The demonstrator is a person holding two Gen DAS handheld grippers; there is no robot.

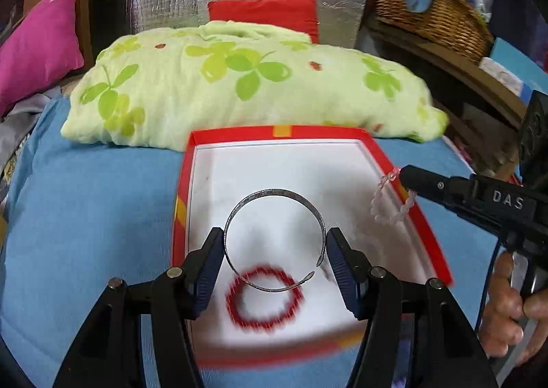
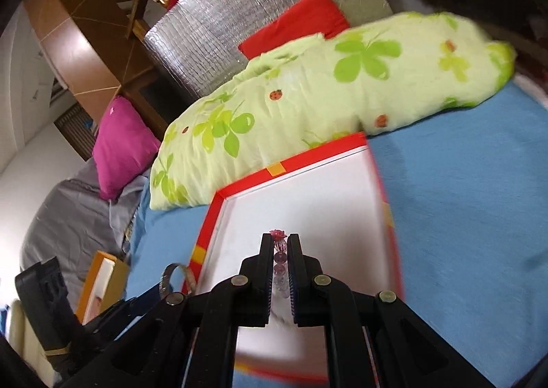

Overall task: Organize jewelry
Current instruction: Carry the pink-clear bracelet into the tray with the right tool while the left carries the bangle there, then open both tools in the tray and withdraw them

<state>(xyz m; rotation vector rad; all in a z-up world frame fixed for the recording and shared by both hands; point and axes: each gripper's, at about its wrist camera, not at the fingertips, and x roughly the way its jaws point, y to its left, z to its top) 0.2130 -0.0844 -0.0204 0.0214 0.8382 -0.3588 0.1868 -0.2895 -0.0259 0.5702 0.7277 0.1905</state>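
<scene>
**Two bracelets held over the red box**

On the blue bed (image 1: pixel 85 216), a red box (image 1: pixel 394 162) holds a red bead bracelet (image 1: pixel 265 299). The left hand-held gripper (image 1: pixel 274 244) clamps a silver bangle (image 1: pixel 274 194); the right hand-held gripper (image 2: pixel 281 240), pressed together, pinches a pink bead bracelet (image 2: pixel 279 268).

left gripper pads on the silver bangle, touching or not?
Touching. Left wrist view: both pads of the left gripper press the silver bangle's outer sides.

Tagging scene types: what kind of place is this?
Likely a bedroom at home, work done on a bed: blue sheet, clover-print pillow, pink cushion. A wicker basket of clothes stands behind.
</scene>
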